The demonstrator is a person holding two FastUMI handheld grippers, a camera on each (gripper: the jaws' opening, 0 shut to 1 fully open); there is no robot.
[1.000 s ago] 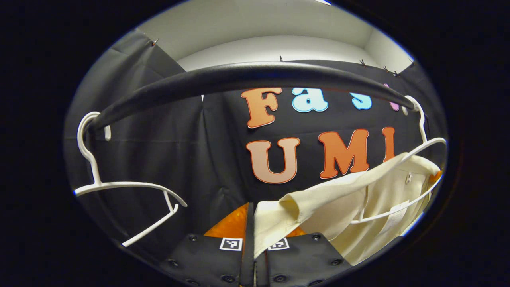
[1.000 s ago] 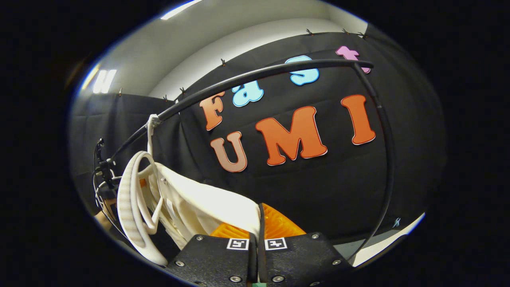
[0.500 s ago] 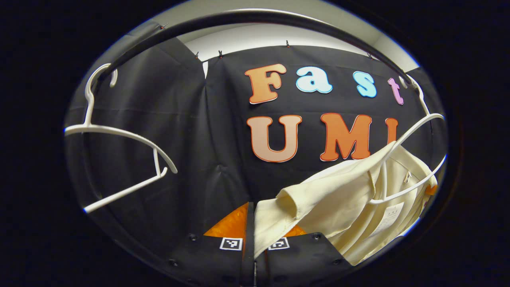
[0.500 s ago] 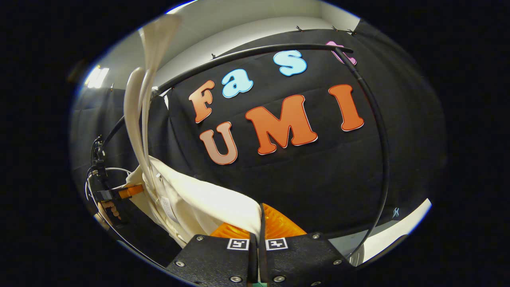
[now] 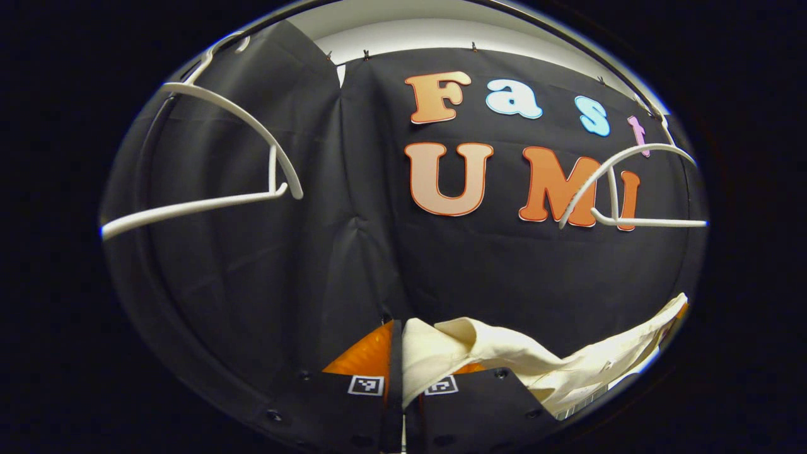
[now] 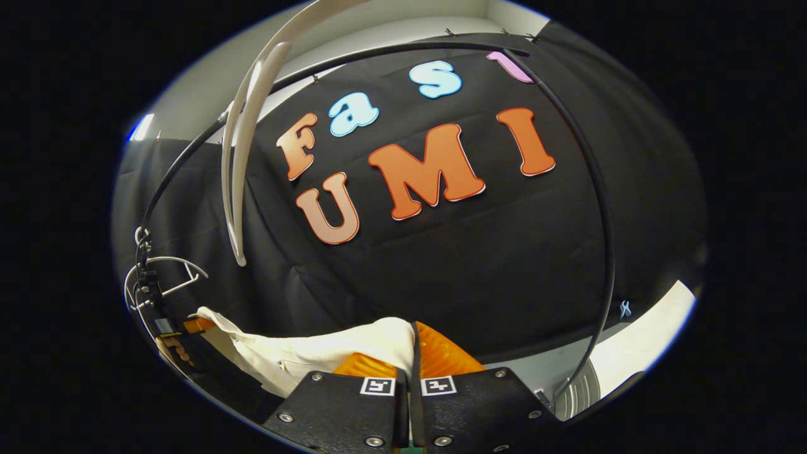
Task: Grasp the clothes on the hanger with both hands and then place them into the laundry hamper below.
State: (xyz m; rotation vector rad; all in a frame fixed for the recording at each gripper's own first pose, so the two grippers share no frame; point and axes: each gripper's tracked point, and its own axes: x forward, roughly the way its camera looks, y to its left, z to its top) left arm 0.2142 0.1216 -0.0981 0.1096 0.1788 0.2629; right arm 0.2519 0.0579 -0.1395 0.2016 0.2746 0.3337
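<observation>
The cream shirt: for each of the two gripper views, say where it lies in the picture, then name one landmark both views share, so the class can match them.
Left gripper view: the cream shirt stretches from the left gripper at bottom centre out to the lower right edge.
Right gripper view: the cream shirt runs from the right gripper at bottom centre to the lower left.
Shared landmark: the bare white hanger on the black rail, above the shirt.

Cream garment (image 5: 555,369): far end cut off at the left gripper view's lower right edge. Left white hanger (image 5: 214,157): hook lost at the rim. Round grey object (image 6: 583,391), right gripper view: partly cut off, unidentifiable.
</observation>
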